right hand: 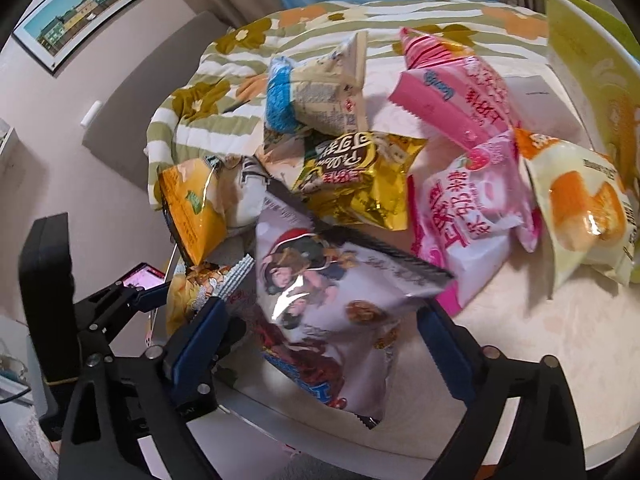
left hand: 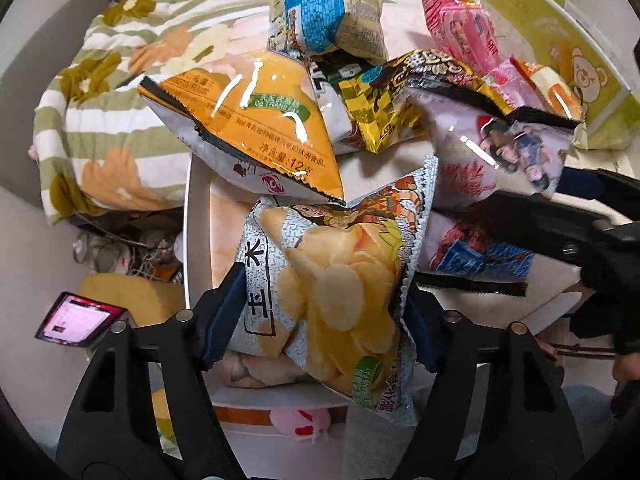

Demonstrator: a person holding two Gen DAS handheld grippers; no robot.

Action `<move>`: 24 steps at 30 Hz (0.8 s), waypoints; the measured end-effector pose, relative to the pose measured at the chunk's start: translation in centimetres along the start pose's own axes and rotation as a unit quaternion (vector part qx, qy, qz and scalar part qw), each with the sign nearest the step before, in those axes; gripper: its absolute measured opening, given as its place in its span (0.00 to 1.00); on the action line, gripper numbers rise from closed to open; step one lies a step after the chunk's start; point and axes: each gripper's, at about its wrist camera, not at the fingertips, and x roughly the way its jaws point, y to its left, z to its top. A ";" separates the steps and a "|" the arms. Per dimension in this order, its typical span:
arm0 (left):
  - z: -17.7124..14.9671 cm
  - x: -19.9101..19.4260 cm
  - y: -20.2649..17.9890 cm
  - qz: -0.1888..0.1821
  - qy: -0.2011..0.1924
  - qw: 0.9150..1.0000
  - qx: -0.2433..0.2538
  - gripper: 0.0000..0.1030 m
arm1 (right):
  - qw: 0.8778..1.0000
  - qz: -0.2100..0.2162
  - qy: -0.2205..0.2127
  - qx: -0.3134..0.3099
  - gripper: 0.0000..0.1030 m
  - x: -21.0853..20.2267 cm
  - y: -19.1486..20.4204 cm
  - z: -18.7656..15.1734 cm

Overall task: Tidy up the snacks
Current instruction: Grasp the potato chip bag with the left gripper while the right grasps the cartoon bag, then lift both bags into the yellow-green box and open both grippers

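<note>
A heap of snack bags lies on a white table (right hand: 560, 360). In the left wrist view my left gripper (left hand: 324, 320) is shut on a corn chip bag (left hand: 340, 280) with yellow chips printed on it; both blue pads press its sides. In the right wrist view my right gripper (right hand: 320, 332) stands open around a pale bag with cartoon figures (right hand: 340, 288). The right pad touches that bag's edge and a dark gap shows at the left pad. An orange bag (left hand: 260, 128), a gold bag (right hand: 360, 176), pink bags (right hand: 472, 208) and a blue-and-cream bag (left hand: 328, 12) lie beyond.
A green-and-yellow bear-print box (left hand: 568, 52) stands at the table's far right. A striped flower blanket (left hand: 120, 112) lies behind and to the left. A lit phone (left hand: 80, 320) sits low at the left. A bag with an orange cake (right hand: 584, 208) is at the right.
</note>
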 end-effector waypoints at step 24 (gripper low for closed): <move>-1.3 -4.3 0.0 -0.028 -0.014 0.999 -0.025 0.62 | 0.998 -0.012 0.020 -0.050 0.47 0.6 1.3 -0.4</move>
